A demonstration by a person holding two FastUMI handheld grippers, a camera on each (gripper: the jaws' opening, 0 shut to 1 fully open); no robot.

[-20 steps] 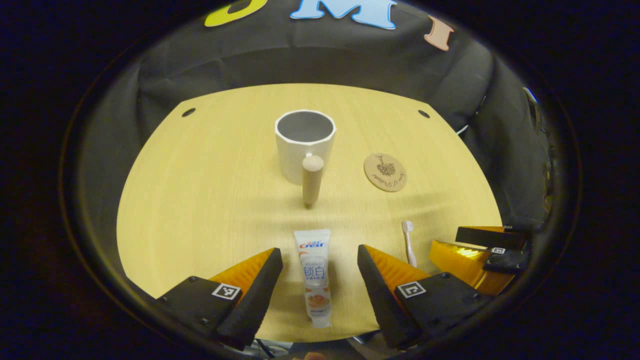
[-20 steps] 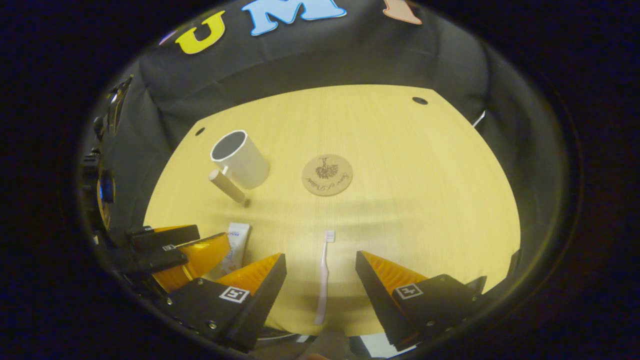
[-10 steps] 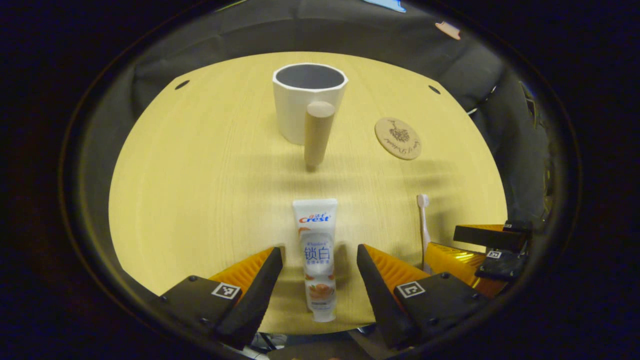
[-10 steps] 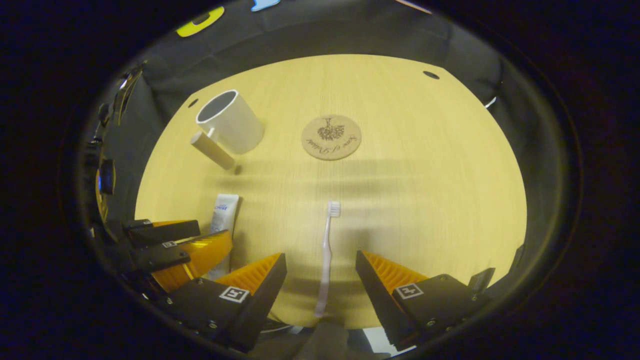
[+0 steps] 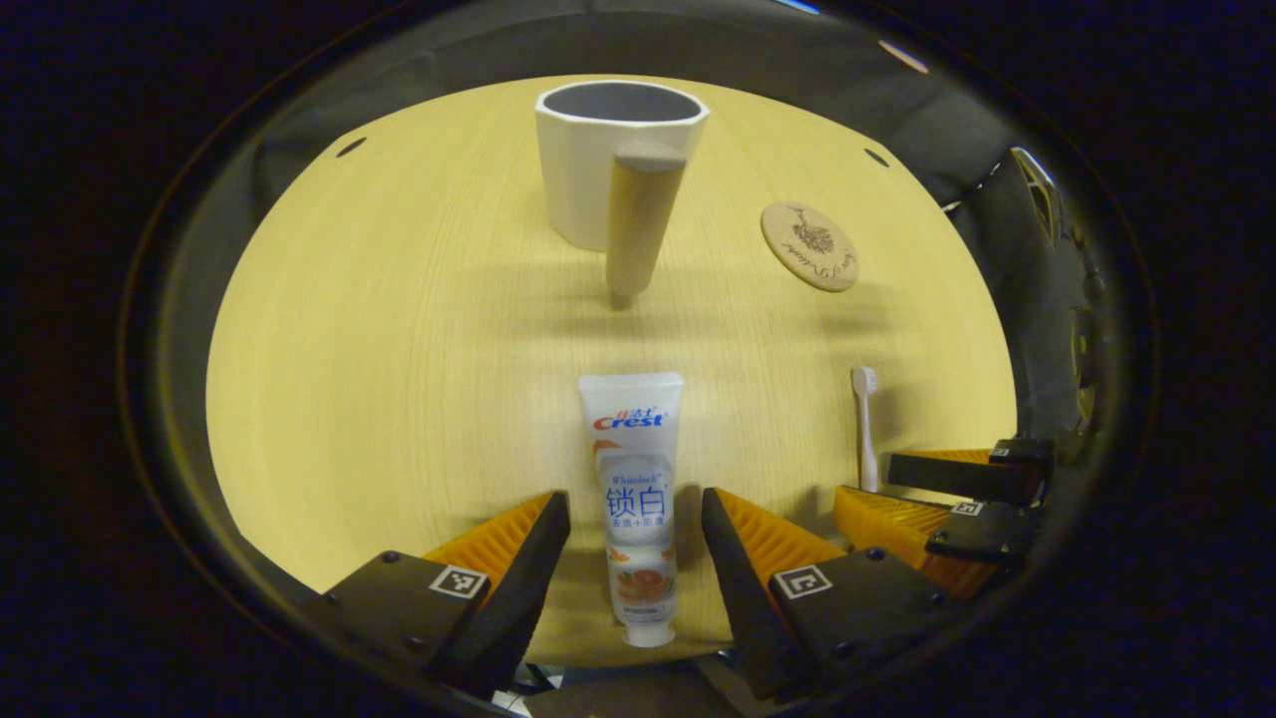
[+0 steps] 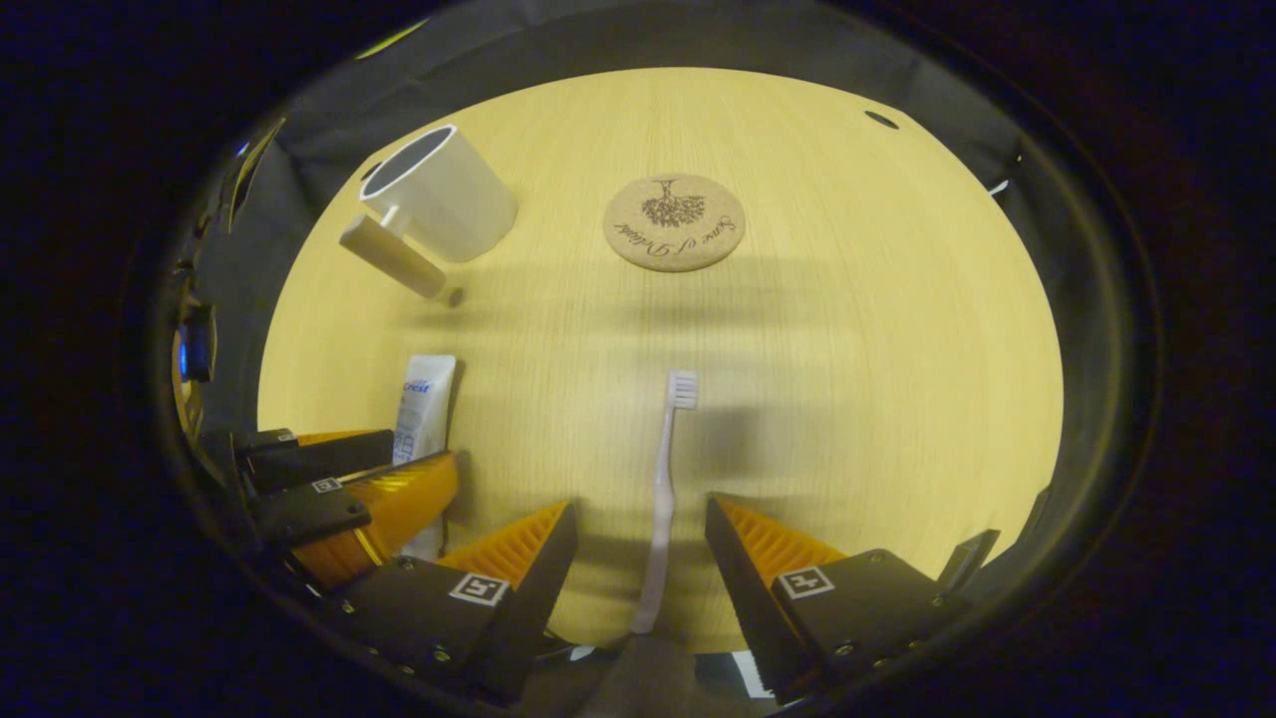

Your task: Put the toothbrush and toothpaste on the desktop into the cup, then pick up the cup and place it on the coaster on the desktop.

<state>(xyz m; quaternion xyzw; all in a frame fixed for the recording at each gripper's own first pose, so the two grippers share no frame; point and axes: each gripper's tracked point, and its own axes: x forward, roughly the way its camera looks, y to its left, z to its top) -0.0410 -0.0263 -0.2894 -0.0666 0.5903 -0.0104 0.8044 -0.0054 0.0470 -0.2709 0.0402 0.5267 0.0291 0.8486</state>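
Lying between the wide-open left tongs [image 5: 635,519], the white Crest toothpaste [image 5: 634,494] is pointing at 12 o'clock; right tongs [image 6: 640,534] gaping around the pale toothbrush [image 6: 662,499].

Toothpaste [image 5: 637,499] between parted left claw [image 5: 635,543]

Your light wood tabletop [image 5: 379,329] carries four things: the white cup [image 5: 598,160] at 12 o'clock, the round coaster [image 5: 809,246] at 2, the toothpaste [image 5: 635,499] at 6, the toothbrush [image 5: 866,424] at 4.
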